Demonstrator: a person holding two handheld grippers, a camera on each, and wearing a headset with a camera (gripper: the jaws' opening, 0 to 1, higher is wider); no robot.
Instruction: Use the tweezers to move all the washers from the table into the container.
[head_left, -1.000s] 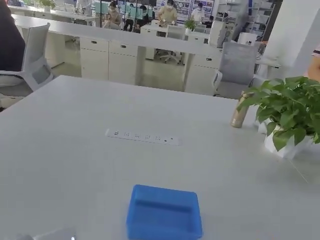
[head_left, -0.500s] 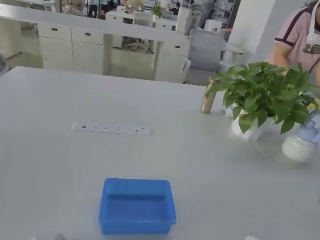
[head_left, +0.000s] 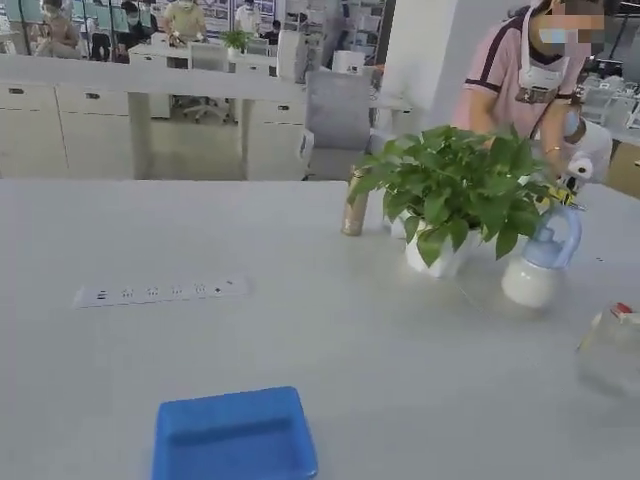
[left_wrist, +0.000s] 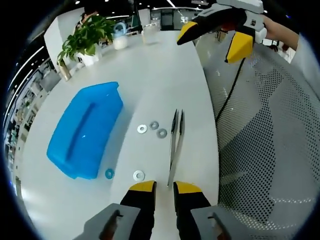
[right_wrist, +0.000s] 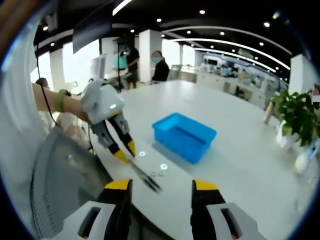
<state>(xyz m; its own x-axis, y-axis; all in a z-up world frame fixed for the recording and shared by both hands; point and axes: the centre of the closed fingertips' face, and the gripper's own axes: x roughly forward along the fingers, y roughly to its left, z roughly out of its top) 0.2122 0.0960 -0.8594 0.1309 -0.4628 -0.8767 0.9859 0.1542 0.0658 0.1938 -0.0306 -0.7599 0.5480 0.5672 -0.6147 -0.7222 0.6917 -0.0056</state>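
Blue container (head_left: 235, 435) has slid toward the bottom left of the head view and the potted plant (head_left: 455, 195) now sits mid-frame. That's just the headset swinging right over the last second, and nothing on the table (head_left: 400, 350) actually budged. So task-wise we're at square one. In the left gripper view the container looks empty, with the washers (left_wrist: 154, 125) loose on the table just beside it: three bunched near the tips of the tweezers (left_wrist: 175, 142), and a couple more closer in by the container's corner. The tweezers lie flat alongside, back end poking into the narrow gap between the jaws of the left gripper (left_wrist: 164, 187). Those jaws are slightly apart and don't look clamped (hard to be 100% sure at this angle). The right gripper (right_wrist: 162, 185) hangs off the table edge with its jaws spread wide, holding nothing. My guess is the next move is closing on the tweezers, and the head probably needs to look back down first.
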